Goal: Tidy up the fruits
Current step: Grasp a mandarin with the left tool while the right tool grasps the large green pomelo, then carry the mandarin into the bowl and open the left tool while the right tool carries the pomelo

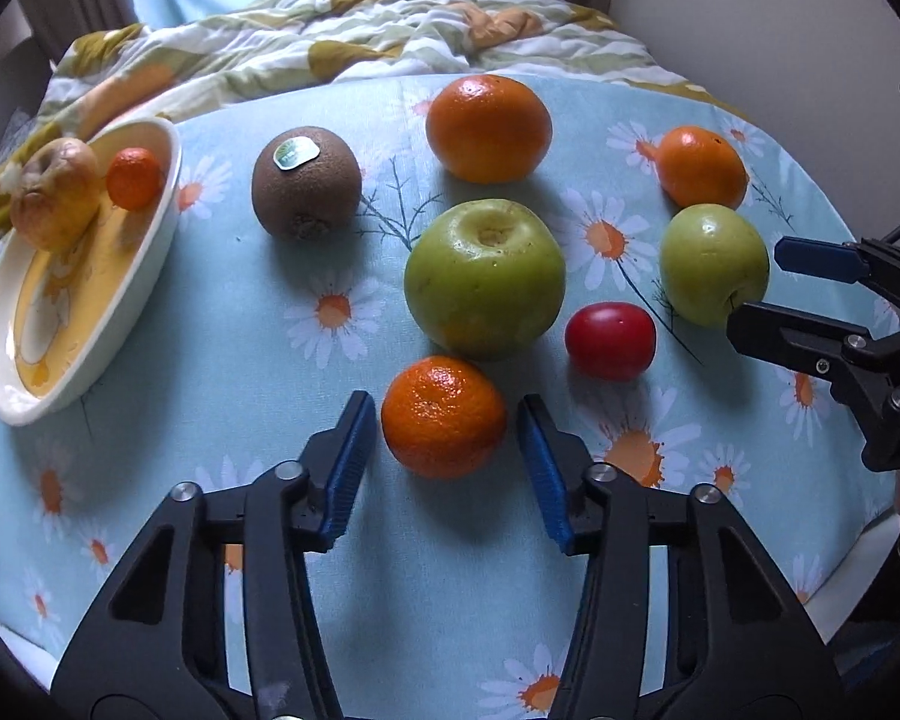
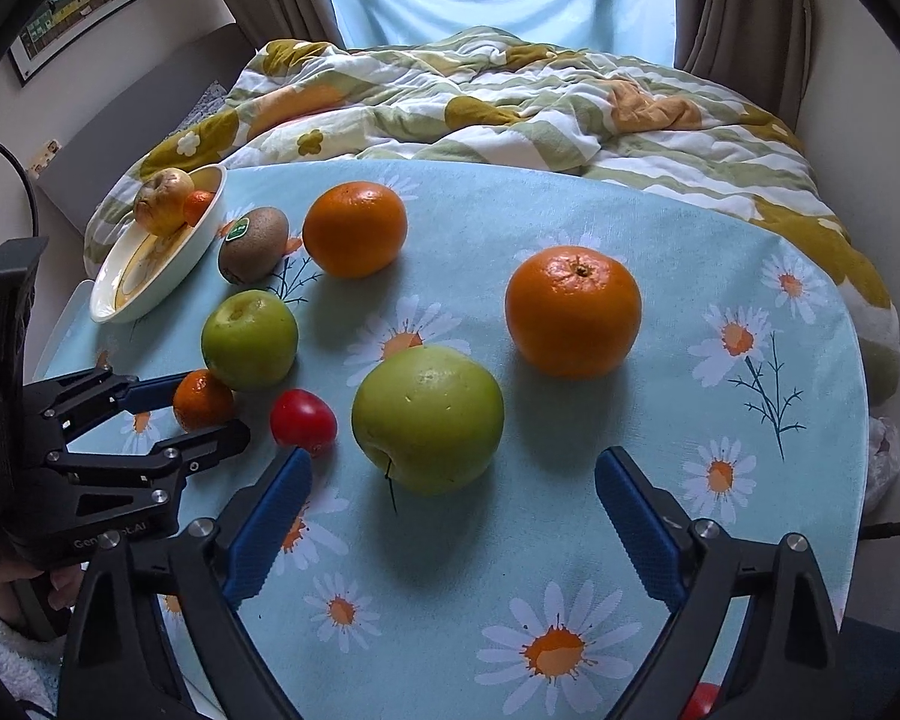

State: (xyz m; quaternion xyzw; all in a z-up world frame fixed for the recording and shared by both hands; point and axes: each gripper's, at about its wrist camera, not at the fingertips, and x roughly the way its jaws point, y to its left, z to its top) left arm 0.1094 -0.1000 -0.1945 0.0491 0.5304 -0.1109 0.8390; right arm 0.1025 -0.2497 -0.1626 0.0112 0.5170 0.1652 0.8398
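My left gripper (image 1: 444,462) is open, its blue pads either side of a small mandarin (image 1: 444,417) on the daisy tablecloth, not touching it. Behind it lie a green apple (image 1: 485,276), a red tomato (image 1: 610,340), a kiwi (image 1: 306,183) and a large orange (image 1: 489,127). My right gripper (image 2: 453,519) is open and empty just short of a second green apple (image 2: 428,417); an orange (image 2: 573,309) lies beyond. A white oval dish (image 1: 150,240) at far left holds a wrinkled yellow apple (image 1: 54,192) and a tiny mandarin (image 1: 133,177).
The round table (image 2: 750,420) stands against a bed with a rumpled floral quilt (image 2: 510,96). The table edge curves off close to the right. In the left wrist view the right gripper (image 1: 762,288) reaches in beside the right-hand apple (image 1: 714,264) and orange (image 1: 702,165).
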